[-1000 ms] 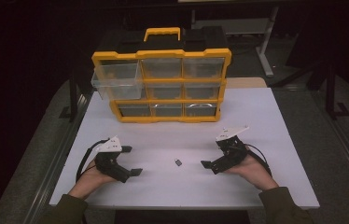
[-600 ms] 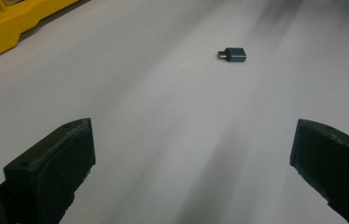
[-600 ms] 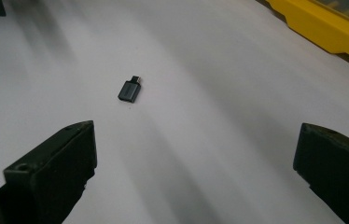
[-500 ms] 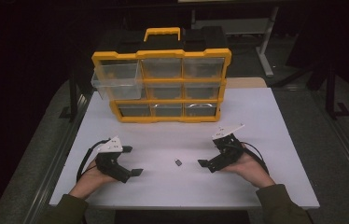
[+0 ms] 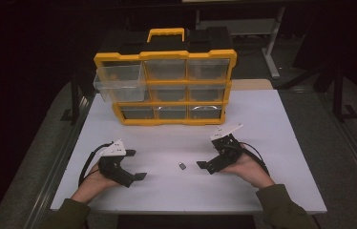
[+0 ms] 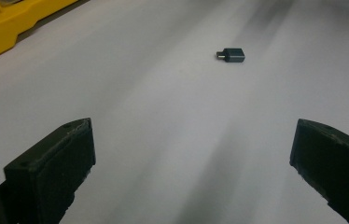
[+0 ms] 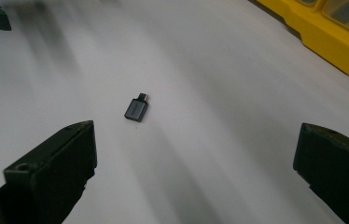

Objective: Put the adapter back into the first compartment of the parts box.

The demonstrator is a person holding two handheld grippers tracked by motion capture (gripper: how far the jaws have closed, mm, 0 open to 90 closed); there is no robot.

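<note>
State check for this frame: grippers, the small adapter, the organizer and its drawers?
Left gripper: open, empty, low over the table.
Right gripper: open, empty, beside the adapter.
Adapter: lying flat on the table, untouched.
Organizer: upright.
Top-left drawer: pulled out.
Other drawers: shut.

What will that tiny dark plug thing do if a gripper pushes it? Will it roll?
The small adapter looks boxy and flat-sided, so it would probably slide on the smooth white table rather than roll. It seems hard and stiff, not floppy. Being so small, it is likely light and could skid away from the open right gripper.
</note>
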